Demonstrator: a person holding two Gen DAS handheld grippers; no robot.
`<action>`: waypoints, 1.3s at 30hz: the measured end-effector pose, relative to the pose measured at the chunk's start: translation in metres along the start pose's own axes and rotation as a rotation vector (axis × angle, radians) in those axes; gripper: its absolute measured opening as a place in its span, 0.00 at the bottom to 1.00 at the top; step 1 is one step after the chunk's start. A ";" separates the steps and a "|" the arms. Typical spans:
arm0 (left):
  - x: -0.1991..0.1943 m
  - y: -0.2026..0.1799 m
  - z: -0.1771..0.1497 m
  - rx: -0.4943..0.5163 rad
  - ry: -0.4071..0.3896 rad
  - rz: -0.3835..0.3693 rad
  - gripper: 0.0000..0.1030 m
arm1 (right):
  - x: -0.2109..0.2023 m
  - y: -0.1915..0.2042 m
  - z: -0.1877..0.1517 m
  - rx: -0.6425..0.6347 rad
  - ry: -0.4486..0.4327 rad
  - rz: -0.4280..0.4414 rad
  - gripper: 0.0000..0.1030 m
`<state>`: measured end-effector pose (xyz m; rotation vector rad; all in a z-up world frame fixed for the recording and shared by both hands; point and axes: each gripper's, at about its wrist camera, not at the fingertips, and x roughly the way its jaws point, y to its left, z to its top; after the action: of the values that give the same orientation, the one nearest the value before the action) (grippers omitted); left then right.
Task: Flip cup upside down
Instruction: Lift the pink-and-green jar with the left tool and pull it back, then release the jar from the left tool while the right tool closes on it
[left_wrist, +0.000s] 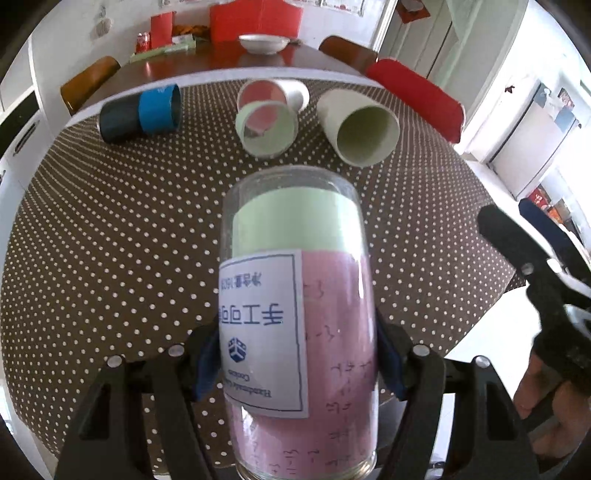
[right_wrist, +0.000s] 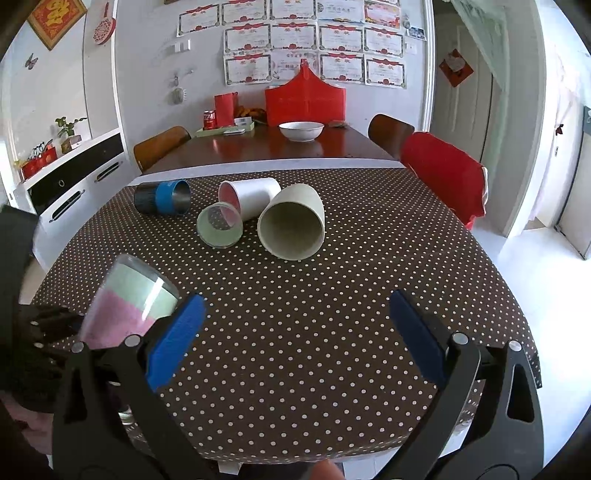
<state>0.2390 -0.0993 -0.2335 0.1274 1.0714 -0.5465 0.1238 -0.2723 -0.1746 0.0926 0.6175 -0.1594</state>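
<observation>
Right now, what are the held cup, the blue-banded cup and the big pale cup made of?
Held cup: looks like clear glass, glossy; the pink and green paper lining shows through the wall. Blue-banded cup: probably metal inside, grey reflective bore, with a dark body and blue band outside. Big pale cup: matte, opaque, no glare; paper or plastic, can't tell.

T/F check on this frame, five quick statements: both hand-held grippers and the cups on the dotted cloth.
1. The left hand-held gripper is clamped on the glass cup. True.
2. The right hand-held gripper holds a cup. False: its jaws stand wide apart with nothing between them.
3. The blue and black cup lies on its side. True.
4. The large cream cup stands upright. False: it lies on its side, mouth toward the camera.
5. The white bowl sits on the dotted cloth. False: it sits on the wooden table behind.
</observation>
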 end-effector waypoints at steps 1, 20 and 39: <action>0.004 0.000 0.001 0.004 0.010 -0.001 0.67 | 0.000 0.000 -0.001 0.001 0.000 -0.001 0.94; 0.001 -0.001 0.006 0.011 -0.052 0.090 0.68 | -0.006 0.002 0.003 0.012 -0.010 0.006 0.94; -0.089 0.032 -0.018 -0.057 -0.299 0.155 0.69 | -0.005 0.033 0.017 0.068 0.083 0.123 0.94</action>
<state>0.2077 -0.0327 -0.1711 0.0746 0.7778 -0.3806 0.1348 -0.2417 -0.1569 0.2035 0.6870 -0.0576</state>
